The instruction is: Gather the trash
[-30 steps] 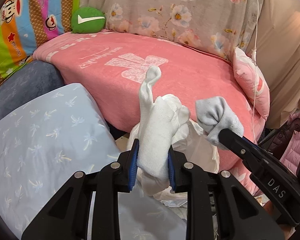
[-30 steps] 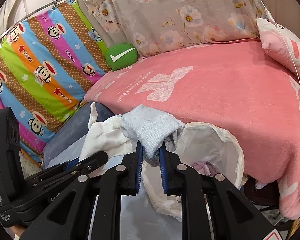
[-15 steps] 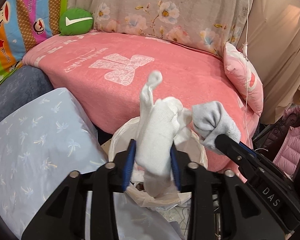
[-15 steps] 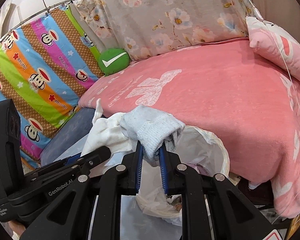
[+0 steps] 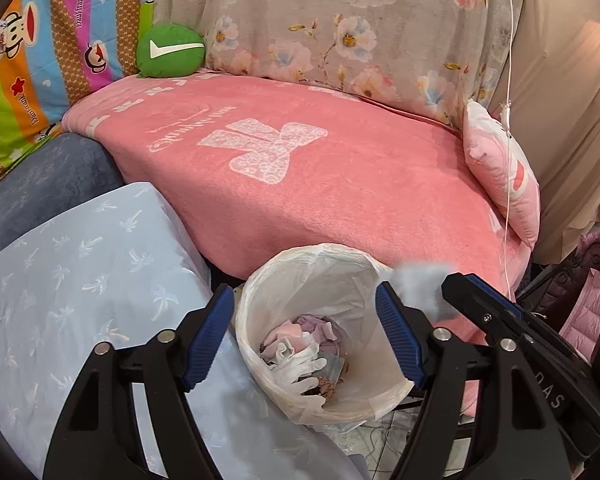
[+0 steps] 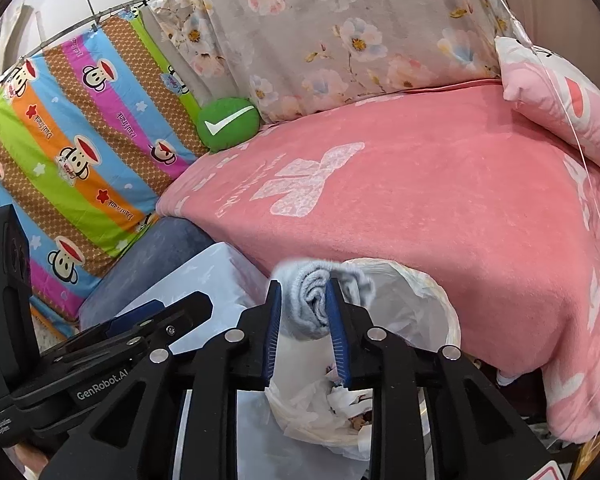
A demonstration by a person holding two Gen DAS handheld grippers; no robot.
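the left gripper hung spread wide and empty directly over the lined trash bin. the right gripper pinched the grey sock above the bin's near rim, so it sat closest to drop.

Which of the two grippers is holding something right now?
The right gripper: its blue pads pinch a rolled pale grey-blue sock above the white-lined trash bin. The left gripper is wide open and empty.
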